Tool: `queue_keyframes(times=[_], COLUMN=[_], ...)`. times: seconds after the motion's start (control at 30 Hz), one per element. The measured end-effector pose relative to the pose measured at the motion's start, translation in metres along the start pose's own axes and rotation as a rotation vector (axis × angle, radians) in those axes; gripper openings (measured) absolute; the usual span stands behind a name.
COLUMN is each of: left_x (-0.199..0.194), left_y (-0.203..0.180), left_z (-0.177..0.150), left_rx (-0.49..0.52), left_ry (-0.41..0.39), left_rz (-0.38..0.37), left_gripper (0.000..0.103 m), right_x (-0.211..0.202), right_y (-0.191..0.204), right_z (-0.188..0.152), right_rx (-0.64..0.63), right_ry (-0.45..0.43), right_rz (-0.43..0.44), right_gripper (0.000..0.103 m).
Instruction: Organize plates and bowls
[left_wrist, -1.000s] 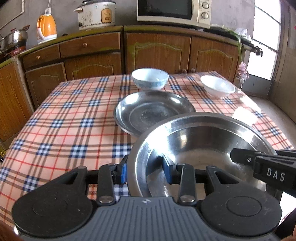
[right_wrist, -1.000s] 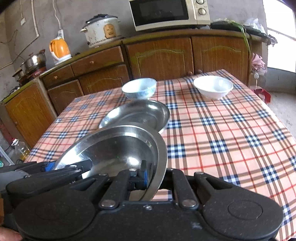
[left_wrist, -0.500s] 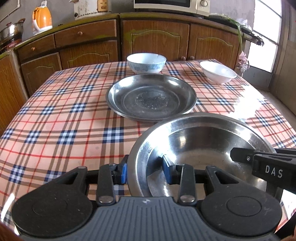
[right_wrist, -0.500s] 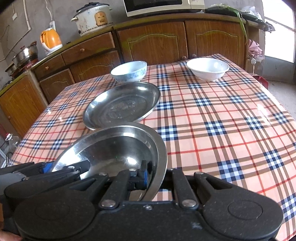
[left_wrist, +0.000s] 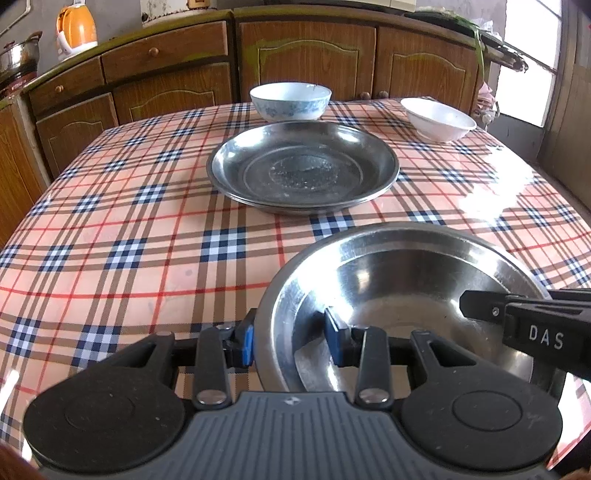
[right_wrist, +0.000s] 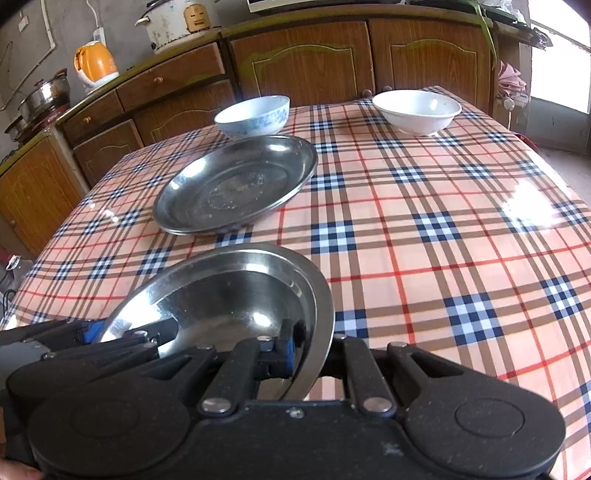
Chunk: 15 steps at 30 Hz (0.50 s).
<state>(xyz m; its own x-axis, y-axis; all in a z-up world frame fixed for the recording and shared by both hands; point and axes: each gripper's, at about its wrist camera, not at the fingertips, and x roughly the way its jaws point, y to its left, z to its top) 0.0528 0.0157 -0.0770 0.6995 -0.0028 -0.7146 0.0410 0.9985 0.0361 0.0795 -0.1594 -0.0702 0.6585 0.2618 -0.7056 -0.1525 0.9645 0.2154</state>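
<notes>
I hold a shiny steel plate between both grippers, low over the near part of the table. My left gripper is shut on its near left rim, one blue pad outside and one inside. My right gripper is shut on the right rim of the held plate; its outer finger is hidden behind the rim. Farther back, a duller steel plate lies on the checked cloth. Behind that plate stands a blue-patterned bowl, with a white bowl to its right.
The checked tablecloth covers the whole table, which drops away at its left and right edges. Wooden cabinets line the wall behind it. On their counter stand an orange kettle, a rice cooker and a steel pot.
Both grippers have sunk toward the table with the steel plate still gripped. The plate and bowls on the table now sit higher in both views.
</notes>
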Motion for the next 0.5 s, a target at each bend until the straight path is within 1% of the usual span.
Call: queue_keyframes(times=[0.23, 0.43, 0.5], left_x=[-0.0005, -0.0039, -0.0053], left_y=[0.0008, 0.0045, 0.0068], left_z=[0.0004, 0.0012, 0.0023], left_rx=[-0.009, -0.025, -0.034], left_ry=[0.015, 0.011, 0.011], left_rz=[-0.005, 0.0, 0.002], left_gripper=[0.038, 0.039, 0.041], right_x=[0.001, -0.003, -0.0052], right_y=[0.0005, -0.001, -0.002], right_z=[-0.0012, -0.0014, -0.0005], right_rx=[0.007, 0.016, 0.016], right_ry=[0.021, 0.017, 0.012], right_rz=[-0.007, -0.02, -0.03], right_gripper=[0.012, 0.012, 0.018])
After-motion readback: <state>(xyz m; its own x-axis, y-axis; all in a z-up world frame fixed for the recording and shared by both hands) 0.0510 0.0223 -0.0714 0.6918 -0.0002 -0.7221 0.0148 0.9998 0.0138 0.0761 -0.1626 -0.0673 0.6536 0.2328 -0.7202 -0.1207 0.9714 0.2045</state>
